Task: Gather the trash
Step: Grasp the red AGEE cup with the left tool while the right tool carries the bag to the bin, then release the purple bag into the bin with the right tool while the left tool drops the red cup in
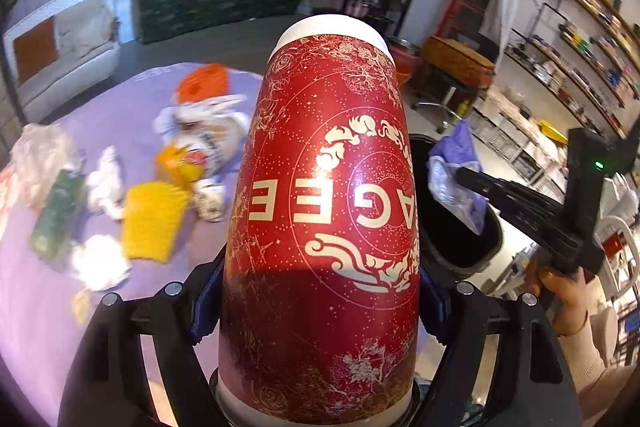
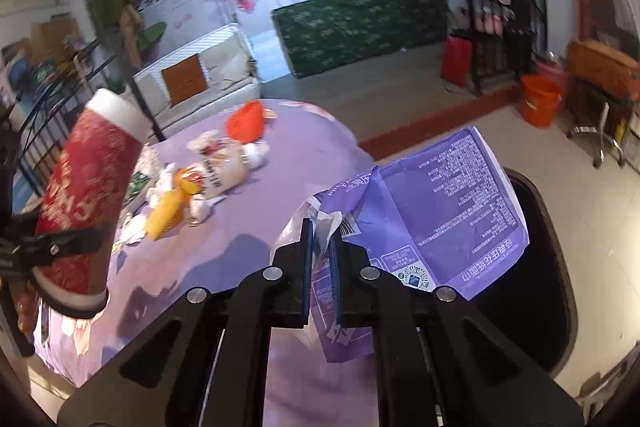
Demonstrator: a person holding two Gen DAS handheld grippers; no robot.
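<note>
On my far left, the table (image 1: 168, 95) under its purple cloth is littered with trash not yet collected: a green carton (image 1: 56, 215), crumpled white tissues (image 1: 105, 183), a yellow ridged piece (image 1: 154, 223), a printed white bag (image 1: 212, 143) and an orange lump (image 1: 206, 81) at the far edge. Moving right, my left gripper (image 1: 320, 291) has its fingers spread wide and pressed on both sides of a tall red paper cup (image 1: 324, 195), which is lifted clear of the table and tilted. Further right sits the black bin (image 1: 460, 247), its open mouth just beside the table edge. My right gripper (image 2: 322, 259) has its fingers pinched nearly together on a purple plastic wrapper (image 2: 436, 215), which hangs over the bin's opening. I judge I am at the drop-off step: both pieces are carried and poised at the bin. The next move calls for parting the right fingers so the wrapper falls in, then bringing the cup over the opening and letting go. The cup fills most of the left view, hiding the bin's near rim. The table trash is blurred, so I cannot name every piece, and the bin's inside is too dark to see.
</note>
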